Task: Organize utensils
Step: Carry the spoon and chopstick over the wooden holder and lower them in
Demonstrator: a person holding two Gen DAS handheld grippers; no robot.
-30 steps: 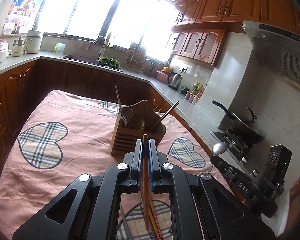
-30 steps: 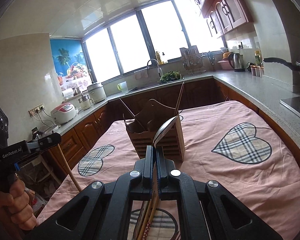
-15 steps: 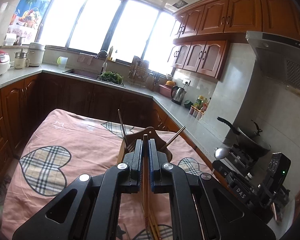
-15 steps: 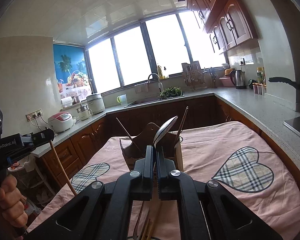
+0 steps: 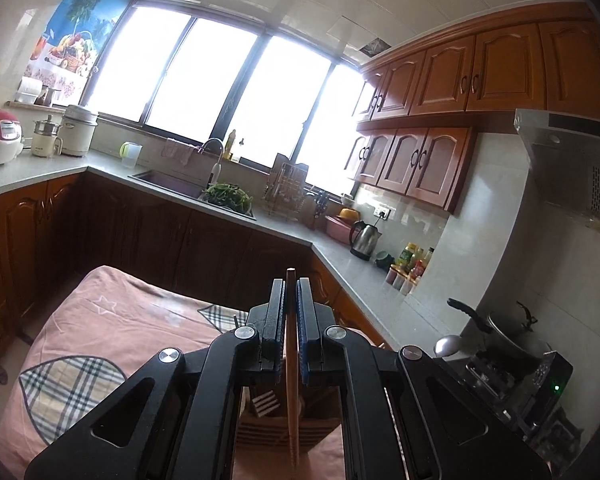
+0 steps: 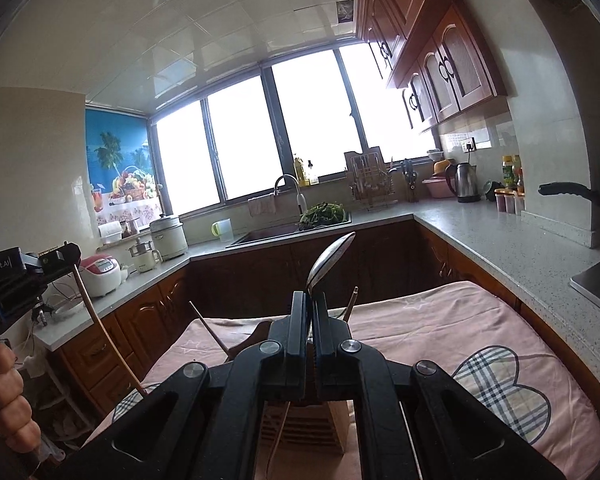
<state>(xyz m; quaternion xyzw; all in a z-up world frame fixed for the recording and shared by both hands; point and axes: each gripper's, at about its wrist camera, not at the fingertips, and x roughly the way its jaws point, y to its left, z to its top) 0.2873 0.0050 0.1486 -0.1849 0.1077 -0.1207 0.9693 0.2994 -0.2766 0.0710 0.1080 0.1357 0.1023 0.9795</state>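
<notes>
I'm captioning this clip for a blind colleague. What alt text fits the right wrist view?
The right gripper is shut on a metal spoon, bowl up, above a wooden utensil holder on a pink cloth. At left, the left gripper holds a chopstick.

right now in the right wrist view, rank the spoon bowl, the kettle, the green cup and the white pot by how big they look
1. white pot
2. kettle and spoon bowl: look about alike, and the spoon sits far nearer the camera, so no ranking between them
3. green cup
</notes>
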